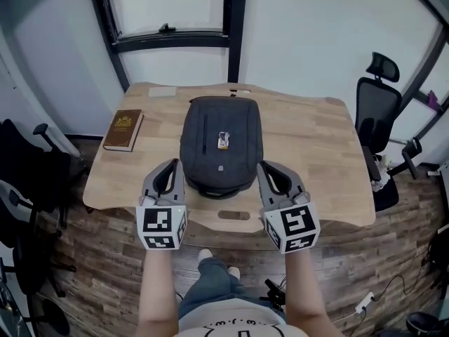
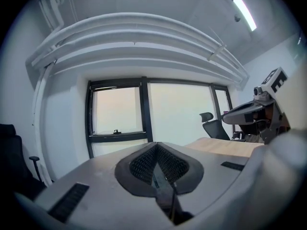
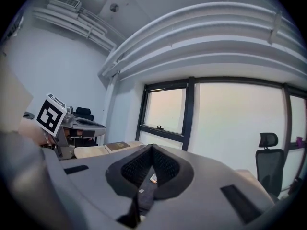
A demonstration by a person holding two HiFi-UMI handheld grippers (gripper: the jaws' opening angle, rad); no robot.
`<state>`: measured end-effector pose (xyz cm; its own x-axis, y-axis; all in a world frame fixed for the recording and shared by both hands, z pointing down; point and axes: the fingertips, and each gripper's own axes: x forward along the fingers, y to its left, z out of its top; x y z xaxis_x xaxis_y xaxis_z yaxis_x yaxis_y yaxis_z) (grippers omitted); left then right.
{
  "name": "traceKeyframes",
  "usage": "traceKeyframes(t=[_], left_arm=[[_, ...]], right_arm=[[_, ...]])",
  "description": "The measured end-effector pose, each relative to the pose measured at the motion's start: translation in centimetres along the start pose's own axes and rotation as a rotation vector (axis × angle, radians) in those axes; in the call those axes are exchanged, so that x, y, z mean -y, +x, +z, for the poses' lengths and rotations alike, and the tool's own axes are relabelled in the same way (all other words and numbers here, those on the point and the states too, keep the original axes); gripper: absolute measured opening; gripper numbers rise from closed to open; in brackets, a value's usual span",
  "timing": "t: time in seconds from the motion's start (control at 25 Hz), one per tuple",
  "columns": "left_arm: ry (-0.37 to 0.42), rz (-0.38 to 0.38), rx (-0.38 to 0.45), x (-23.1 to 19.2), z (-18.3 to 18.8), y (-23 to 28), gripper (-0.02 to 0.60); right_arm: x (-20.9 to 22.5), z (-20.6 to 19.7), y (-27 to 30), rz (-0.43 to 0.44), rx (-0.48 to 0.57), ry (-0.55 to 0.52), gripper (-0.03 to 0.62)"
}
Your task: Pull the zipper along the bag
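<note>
A dark grey backpack (image 1: pixel 221 149) lies flat in the middle of the wooden table (image 1: pixel 309 139), with a small pale tag (image 1: pixel 223 140) on its top panel. My left gripper (image 1: pixel 175 163) hangs shut and empty above the bag's near left corner. My right gripper (image 1: pixel 266 166), also shut and empty, hangs above the near right corner. Neither touches the bag. In the left gripper view the jaws (image 2: pixel 156 145) are pressed together and point level at the window. The right gripper (image 3: pixel 152 147) view shows a sliver of the bag (image 3: pixel 143 195) below its closed jaws.
A brown book (image 1: pixel 124 129) lies at the table's left edge. Black office chairs stand on the left (image 1: pixel 28 167) and on the right (image 1: pixel 375 111). A dark-framed window (image 1: pixel 168 37) is behind the table. My legs (image 1: pixel 210 286) are at the table's near edge.
</note>
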<state>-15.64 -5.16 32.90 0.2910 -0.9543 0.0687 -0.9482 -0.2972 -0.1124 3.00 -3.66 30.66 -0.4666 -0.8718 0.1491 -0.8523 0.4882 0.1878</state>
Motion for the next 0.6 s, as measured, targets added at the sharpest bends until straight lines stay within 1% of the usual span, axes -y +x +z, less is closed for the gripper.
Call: traceKeyframes(t=[0.28,0.48,0.6], left_arm=[[0.016,0.020,0.063,0.1,2.9,-3.0,0.016],[0.016,0.037,0.113,-1.0,5.4,-4.3,0.016],[0.031,0.041,0.135,-1.6,6.8,-5.1,0.017]], right_arm=[[0.2,2.0,-3.2,-0.039,0.060,-0.003,0.051],[0.5,4.4,-4.3,-0.064,0.099,-0.022,0.051],[1.1,5.2,-5.1,-0.092,0.120,-0.002,0.051]])
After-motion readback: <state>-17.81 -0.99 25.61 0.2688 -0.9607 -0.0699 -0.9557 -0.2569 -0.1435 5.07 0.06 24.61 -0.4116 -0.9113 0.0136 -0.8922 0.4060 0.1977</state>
